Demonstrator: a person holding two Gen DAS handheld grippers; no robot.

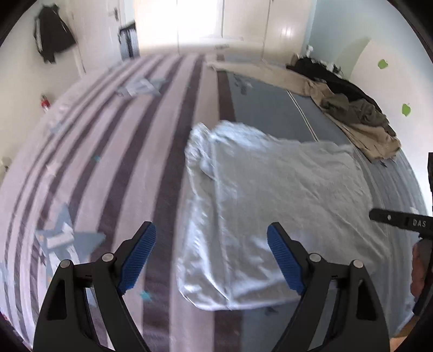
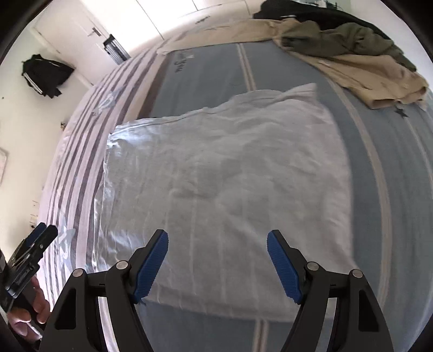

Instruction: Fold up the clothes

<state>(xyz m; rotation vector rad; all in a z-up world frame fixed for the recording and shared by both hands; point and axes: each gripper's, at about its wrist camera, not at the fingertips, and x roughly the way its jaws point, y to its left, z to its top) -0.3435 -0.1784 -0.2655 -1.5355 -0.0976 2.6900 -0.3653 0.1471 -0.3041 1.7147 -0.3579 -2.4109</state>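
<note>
while the white garment (image 2: 222,173) lay part-folded on the bed (image 2: 392,216), your left gripper (image 1: 211,257) and right gripper (image 2: 217,262) hung spread, holding nothing; next you likely needed its near edge.

A pale blue-white garment (image 2: 222,184) lies folded flat and wrinkled on the bed, beige and olive clothes (image 2: 360,56) heaped beyond.

Home bedroom. Bed (image 2: 392,189) with blue and striped cover fills both views. Pale garment (image 2: 216,176) spread flat on it, heap of beige, olive and black clothes (image 2: 351,46) at far right. White door (image 2: 73,35) with handle far left, dark jacket (image 1: 52,35) hanging on white wall, white wardrobe doors (image 1: 243,19) at far end.
</note>
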